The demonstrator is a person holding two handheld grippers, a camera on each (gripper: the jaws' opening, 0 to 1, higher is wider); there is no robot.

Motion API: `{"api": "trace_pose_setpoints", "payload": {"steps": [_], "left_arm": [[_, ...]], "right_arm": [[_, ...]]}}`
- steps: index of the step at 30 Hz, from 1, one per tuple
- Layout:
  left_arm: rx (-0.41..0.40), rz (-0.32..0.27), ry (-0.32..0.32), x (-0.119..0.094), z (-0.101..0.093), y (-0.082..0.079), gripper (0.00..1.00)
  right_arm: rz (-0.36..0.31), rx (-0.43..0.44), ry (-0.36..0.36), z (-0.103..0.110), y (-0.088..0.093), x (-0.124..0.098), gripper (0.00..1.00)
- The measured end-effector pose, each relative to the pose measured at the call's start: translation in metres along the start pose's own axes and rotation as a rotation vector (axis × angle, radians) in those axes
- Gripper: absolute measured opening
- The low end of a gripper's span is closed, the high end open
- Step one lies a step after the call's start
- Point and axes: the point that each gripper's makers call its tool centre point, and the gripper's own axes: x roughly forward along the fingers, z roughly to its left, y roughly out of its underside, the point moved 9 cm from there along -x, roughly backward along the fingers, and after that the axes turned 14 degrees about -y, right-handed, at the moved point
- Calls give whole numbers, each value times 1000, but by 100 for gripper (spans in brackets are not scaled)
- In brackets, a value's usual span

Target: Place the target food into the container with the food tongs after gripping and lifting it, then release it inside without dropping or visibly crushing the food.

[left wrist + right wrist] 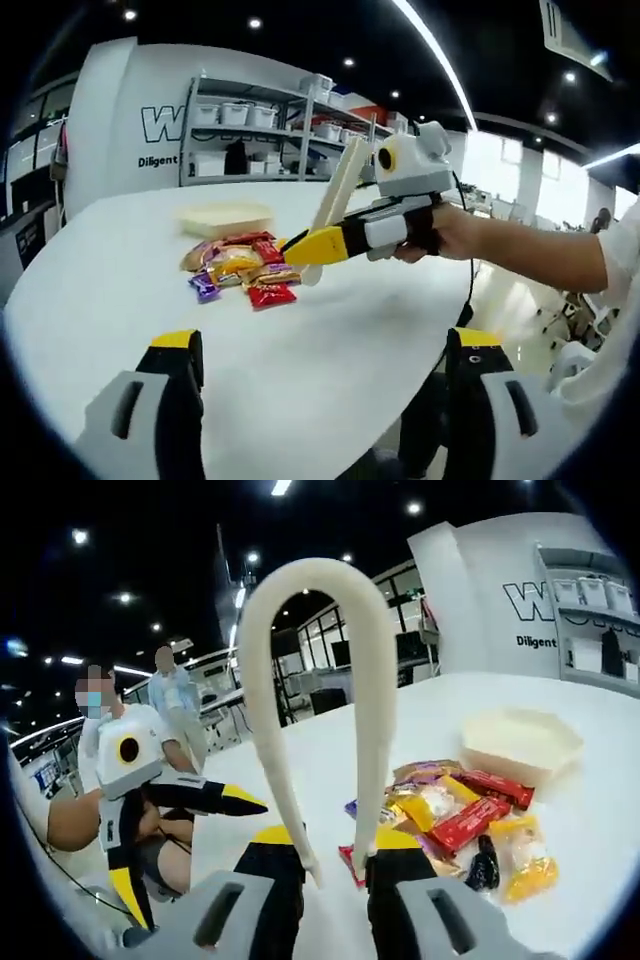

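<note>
Heaped mid-table: wrapped snacks [240,268] in red, yellow and purple, on the white table [300,400]. Just beyond the heap, a shallow cream container [225,217], open and unobstructed. Far behind, shelving with bins [270,125]. Poised at the heap's right edge, cream food tongs [320,700], arms clamped between the right gripper [335,870] jaws. Low and near, the left gripper [325,365], jaws spread wide, holding nothing.
</note>
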Motion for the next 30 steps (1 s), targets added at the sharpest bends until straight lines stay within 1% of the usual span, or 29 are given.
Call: {"api": "trace_pose_setpoints", "payload": {"steps": [5, 8, 11, 18, 23, 25, 29, 30], "left_arm": [[17, 7, -17, -4, 4, 2, 99], [10, 4, -14, -6, 4, 1, 98], [7, -2, -13, -8, 3, -1, 98], [15, -13, -10, -11, 2, -5, 98], [4, -15, -7, -12, 4, -5, 97], [-2, -15, -4, -12, 5, -5, 97], [8, -12, -8, -13, 5, -4, 96], [9, -14, -8, -13, 5, -5, 96]], "right_arm": [[18, -7, 1, -6, 1, 9, 17], [35, -23, 7, -10, 3, 14, 17], [48, -20, 6, -13, 5, 16, 17], [54, -33, -1, -16, 4, 22, 17], [71, -49, 6, -19, 5, 26, 18], [67, -39, -2, -20, 4, 27, 18], [73, -67, 7, -21, 2, 27, 18], [73, -86, 9, -21, 1, 28, 18]]}}
